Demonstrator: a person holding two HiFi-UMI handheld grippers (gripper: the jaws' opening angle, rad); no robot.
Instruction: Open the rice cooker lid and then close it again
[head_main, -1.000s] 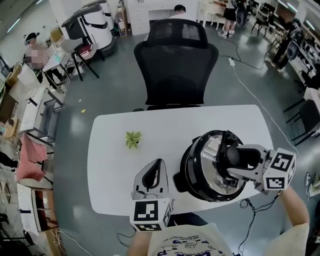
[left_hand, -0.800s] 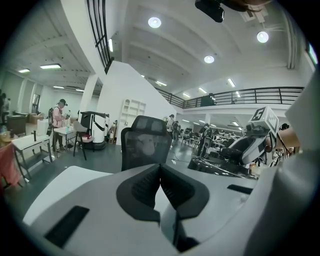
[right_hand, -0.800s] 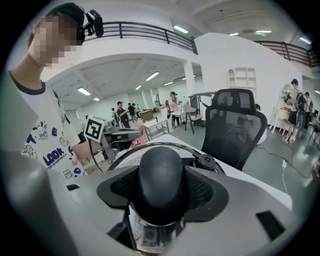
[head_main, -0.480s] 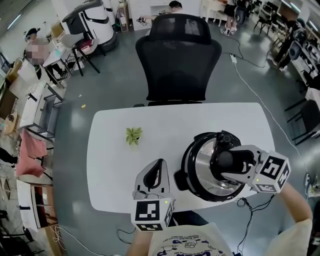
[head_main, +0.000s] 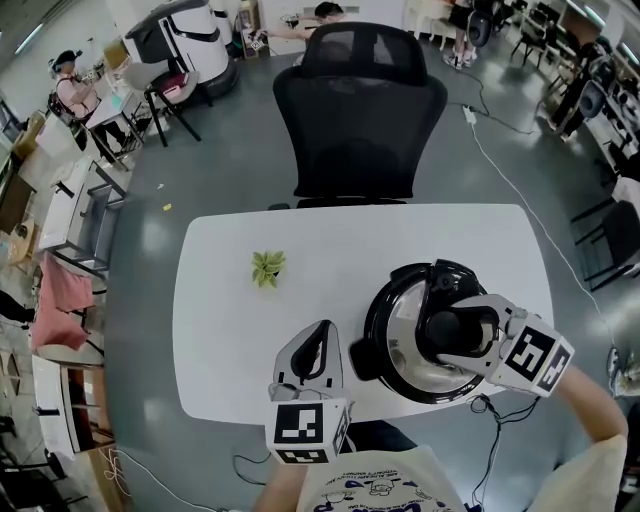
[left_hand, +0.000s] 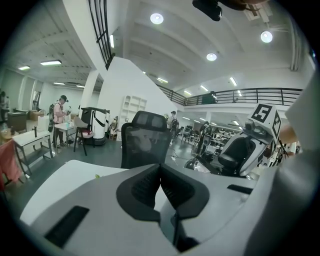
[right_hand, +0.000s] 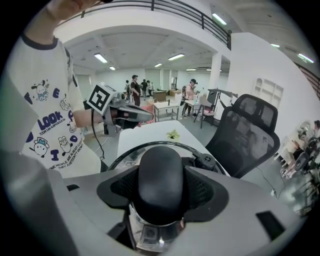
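The black rice cooker (head_main: 375, 345) stands on the right part of the white table (head_main: 225, 330). Its round steel lid (head_main: 405, 350) with a black rim lies over the pot, nearly flat. My right gripper (head_main: 450, 328) is shut on the lid's black knob (right_hand: 160, 172), a pad pressing on each side. In the right gripper view the lid's rim (right_hand: 130, 150) and its steam valve (right_hand: 206, 160) show beyond the knob. To the left of the cooker, my left gripper (head_main: 320, 330) hovers over the table's near edge, shut and holding nothing (left_hand: 160, 167).
A small green plant (head_main: 267, 268) sits on the table, left of centre. A black office chair (head_main: 360, 110) is pushed up to the far edge. A black cable (head_main: 500, 412) hangs off the near right corner. People and desks stand farther back in the room.
My right gripper has come down and rolled with the knob in it, bringing the tilted lid lower and flatter over the pot. The left gripper has stayed in place.
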